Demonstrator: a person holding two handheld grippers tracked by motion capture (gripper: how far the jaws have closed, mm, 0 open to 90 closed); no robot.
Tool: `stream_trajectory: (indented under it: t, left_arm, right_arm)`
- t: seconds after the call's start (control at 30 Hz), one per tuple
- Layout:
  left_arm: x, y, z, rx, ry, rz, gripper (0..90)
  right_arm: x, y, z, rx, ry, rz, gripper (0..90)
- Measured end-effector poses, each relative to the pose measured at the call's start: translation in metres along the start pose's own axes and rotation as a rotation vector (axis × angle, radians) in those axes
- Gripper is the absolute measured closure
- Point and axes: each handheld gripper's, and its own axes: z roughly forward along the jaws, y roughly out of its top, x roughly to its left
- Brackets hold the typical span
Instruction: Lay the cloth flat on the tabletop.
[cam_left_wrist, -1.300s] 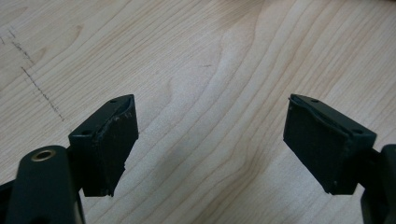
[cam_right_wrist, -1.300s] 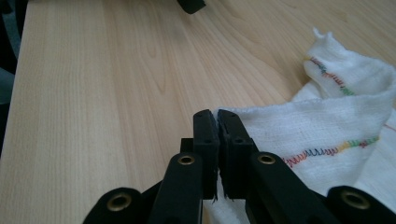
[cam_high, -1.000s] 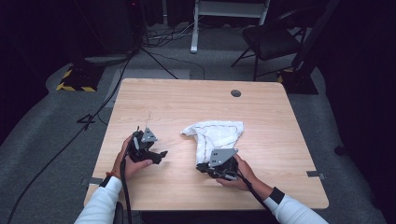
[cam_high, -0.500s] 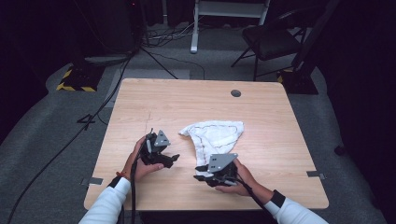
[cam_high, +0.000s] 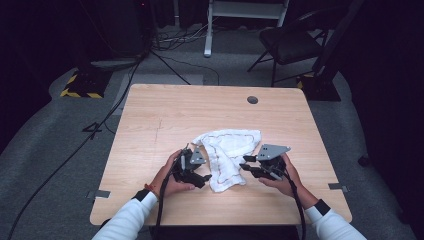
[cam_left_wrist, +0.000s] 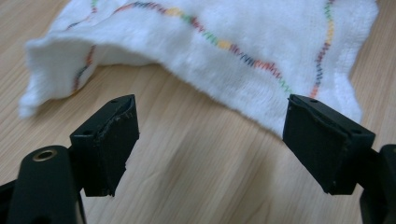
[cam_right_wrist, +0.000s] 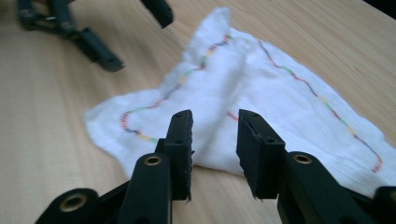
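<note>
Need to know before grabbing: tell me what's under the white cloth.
The white cloth lies crumpled on the bare wooden table; wood shows all around it and under one lifted edge. Whatever lies beneath its folded middle is covered and cannot be seen.

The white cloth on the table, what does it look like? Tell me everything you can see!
The cloth is white and fluffy, like a small towel, with wavy stitching in red, yellow, green and blue near its edges. It lies rumpled and partly folded over itself on the wooden table, near the front. The left gripper and right gripper sit on either side of it, both with jaws open and nothing between them. One edge lifts a little off the wood.
</note>
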Motion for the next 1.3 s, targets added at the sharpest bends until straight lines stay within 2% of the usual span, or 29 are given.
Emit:
stream_trajectory:
  t: [0.03,0.07,0.1,0.2,0.23,0.27,0.37,0.4,0.43,0.47,0.5,0.6,0.63,0.73,0.87,1.0,1.3]
  left_arm:
    - [-0.004,0.006,0.006,0.001,-0.022,0.007,19.2]
    - [-0.004,0.006,0.006,0.001,-0.022,0.007,19.3]
    - [-0.006,0.009,0.011,0.000,-0.025,0.003,19.7]
    - [-0.008,0.015,0.020,0.017,-0.043,0.016,22.2]
    - [-0.010,0.018,0.027,0.037,-0.047,0.020,31.0]
    - [-0.010,0.019,0.028,0.041,-0.055,0.025,34.0]
    - [-0.011,0.020,0.032,0.058,-0.065,0.041,47.7]
    - [-0.009,0.019,0.031,0.056,-0.097,0.046,53.8]
    - [-0.009,0.019,0.031,0.056,-0.097,0.046,61.2]
    - [-0.009,0.019,0.029,0.058,-0.093,0.059,61.2]
    - [-0.008,0.017,0.027,0.067,-0.094,0.072,72.3]
    - [-0.006,0.016,0.026,0.072,-0.104,0.071,79.9]
    - [-0.005,0.015,0.024,0.081,-0.096,0.083,81.8]
    - [-0.004,0.013,0.021,0.086,-0.090,0.084,83.0]
    - [0.006,0.002,0.011,0.102,-0.096,0.073,84.8]
    - [0.008,-0.009,0.002,0.106,-0.085,0.059,85.1]
    - [0.005,-0.025,-0.012,0.100,-0.070,0.035,83.9]
  right_arm:
    - [-0.005,-0.001,0.005,0.016,-0.014,0.009,64.0]
    - [-0.005,-0.001,0.005,0.016,-0.014,0.009,64.0]
    - [-0.012,-0.004,0.014,0.034,-0.022,0.031,62.0]
    - [-0.017,-0.005,0.023,0.061,-0.030,0.035,59.7]
    - [-0.022,-0.007,0.034,0.088,-0.046,0.035,58.8]
    - [-0.025,-0.008,0.038,0.094,-0.048,0.045,58.6]
    - [-0.030,-0.010,0.047,0.111,-0.047,0.065,56.5]
    - [-0.032,-0.010,0.049,0.113,-0.049,0.068,56.4]
    - [-0.032,-0.010,0.049,0.113,-0.049,0.068,56.4]
    - [-0.033,-0.011,0.050,0.115,-0.048,0.076,56.9]
    - [-0.035,-0.013,0.053,0.126,-0.049,0.077,57.4]
    - [-0.037,-0.014,0.053,0.131,-0.049,0.081,57.4]
    - [-0.038,-0.015,0.053,0.138,-0.050,0.082,57.8]
    - [-0.041,-0.016,0.051,0.144,-0.050,0.098,57.8]
    - [-0.048,-0.020,0.046,0.163,-0.079,0.123,57.7]
    - [-0.055,-0.024,0.042,0.165,-0.096,0.148,57.5]
    - [-0.055,-0.023,0.041,0.180,-0.122,0.141,54.7]
